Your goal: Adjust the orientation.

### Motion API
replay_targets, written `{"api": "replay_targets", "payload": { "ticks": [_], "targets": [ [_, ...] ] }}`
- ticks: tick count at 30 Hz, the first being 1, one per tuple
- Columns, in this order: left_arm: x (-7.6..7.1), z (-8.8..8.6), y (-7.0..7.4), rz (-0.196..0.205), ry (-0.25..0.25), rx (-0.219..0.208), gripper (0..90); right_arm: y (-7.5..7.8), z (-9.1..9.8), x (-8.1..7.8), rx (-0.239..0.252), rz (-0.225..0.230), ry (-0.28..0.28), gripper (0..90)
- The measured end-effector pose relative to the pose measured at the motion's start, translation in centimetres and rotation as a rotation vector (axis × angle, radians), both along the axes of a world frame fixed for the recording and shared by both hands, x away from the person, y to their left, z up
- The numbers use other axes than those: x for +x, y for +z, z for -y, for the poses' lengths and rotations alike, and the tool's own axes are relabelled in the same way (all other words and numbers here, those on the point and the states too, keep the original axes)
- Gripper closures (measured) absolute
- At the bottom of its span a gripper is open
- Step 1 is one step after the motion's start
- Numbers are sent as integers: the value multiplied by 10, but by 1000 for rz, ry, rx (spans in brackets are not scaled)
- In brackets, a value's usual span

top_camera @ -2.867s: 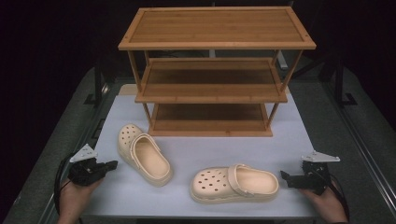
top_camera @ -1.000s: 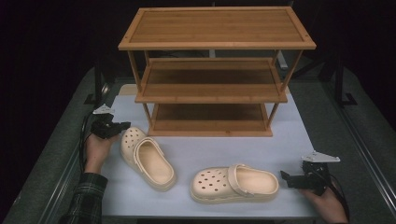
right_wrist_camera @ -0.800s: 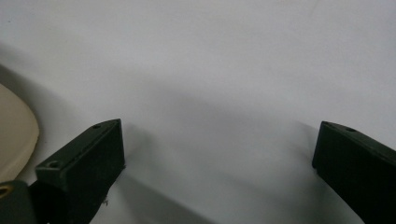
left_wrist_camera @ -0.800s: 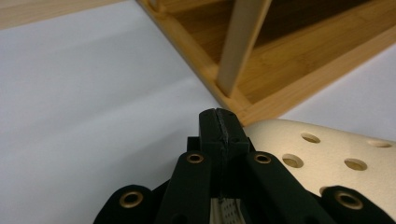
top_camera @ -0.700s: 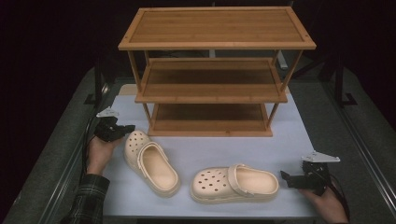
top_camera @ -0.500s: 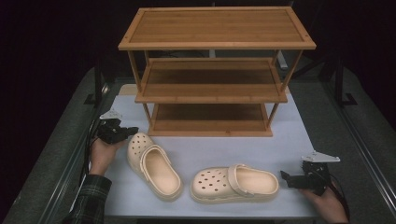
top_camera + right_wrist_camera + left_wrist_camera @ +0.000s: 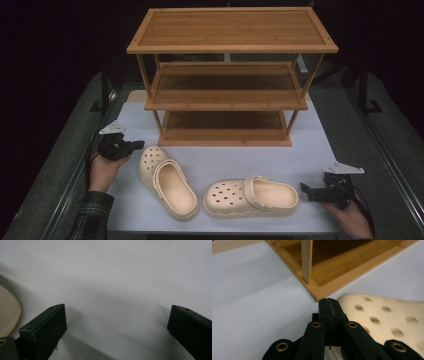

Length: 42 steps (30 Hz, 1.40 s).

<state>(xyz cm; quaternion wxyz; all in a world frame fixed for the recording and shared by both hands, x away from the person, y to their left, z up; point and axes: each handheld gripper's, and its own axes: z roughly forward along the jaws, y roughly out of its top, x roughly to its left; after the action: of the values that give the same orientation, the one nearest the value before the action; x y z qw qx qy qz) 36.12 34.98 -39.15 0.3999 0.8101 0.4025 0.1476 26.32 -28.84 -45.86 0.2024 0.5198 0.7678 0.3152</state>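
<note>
Standing tall at the back of the white mat (image 7: 320,150), the three-tier bamboo rack (image 7: 230,75) has every shelf bare, so the likely job, as I read it, is shelving the two cream clogs lying in front of it. Left clog (image 7: 167,180) lies angled with its toe toward the rack, right clog (image 7: 250,196) lies sideways beside it. Left gripper (image 7: 137,145), jaws pressed together on nothing, noses against the left clog's toe, while right gripper (image 7: 303,187) waits wide apart just beside the right clog's heel.
</note>
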Motion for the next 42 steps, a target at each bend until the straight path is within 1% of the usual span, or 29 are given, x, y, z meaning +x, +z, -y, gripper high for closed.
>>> {"api": "replay_targets", "payload": {
  "ticks": [3, 4, 7, 9, 11, 15, 18, 19, 22, 26, 30, 34, 39, 42],
  "targets": [
    [-19, -8, 2, 3, 16, -10, 900, 0, 0, 0, 0, 0, 0, 19],
    [-25, -10, 1, 4, 14, -8, 900, 0, 0, 0, 0, 0, 0, 19],
    [-45, -11, -1, 10, 9, 8, 900, 0, 0, 0, 0, 0, 0, 19],
    [-55, -11, -2, 16, 11, 12, 900, 0, 0, 0, 1, -1, 0, 19],
    [-66, -12, -3, 18, 3, 20, 900, 0, 0, 0, 0, -4, 0, 19],
    [-85, -11, -5, 12, -6, 8, 900, 0, 0, 0, 0, -4, 0, 19],
    [-94, -10, -8, 8, -13, 35, 900, 0, 0, 0, 1, -4, 0, 19],
    [-95, -11, -9, 10, -14, 44, 900, 0, 0, 0, 0, -4, 0, 19],
    [-93, -10, -14, -3, -9, 34, 900, 0, 0, 0, 1, -6, -1, 19],
    [-88, -8, -20, -19, -22, 31, 900, 0, 0, 0, 0, -5, 0, 19],
    [-79, -4, -24, -18, -22, 46, 900, 0, 0, 0, 1, -6, -1, 19],
    [-71, 0, -29, -35, -19, 64, 900, 0, 0, 0, 1, -4, 0, 19],
    [-66, -1, -32, -47, -13, 70, 900, 0, 0, 0, 0, -5, 0, 19],
    [-63, -2, -32, -41, -8, 70, 900, 0, 0, 0, 0, -5, 0, 19]
  ]
}}
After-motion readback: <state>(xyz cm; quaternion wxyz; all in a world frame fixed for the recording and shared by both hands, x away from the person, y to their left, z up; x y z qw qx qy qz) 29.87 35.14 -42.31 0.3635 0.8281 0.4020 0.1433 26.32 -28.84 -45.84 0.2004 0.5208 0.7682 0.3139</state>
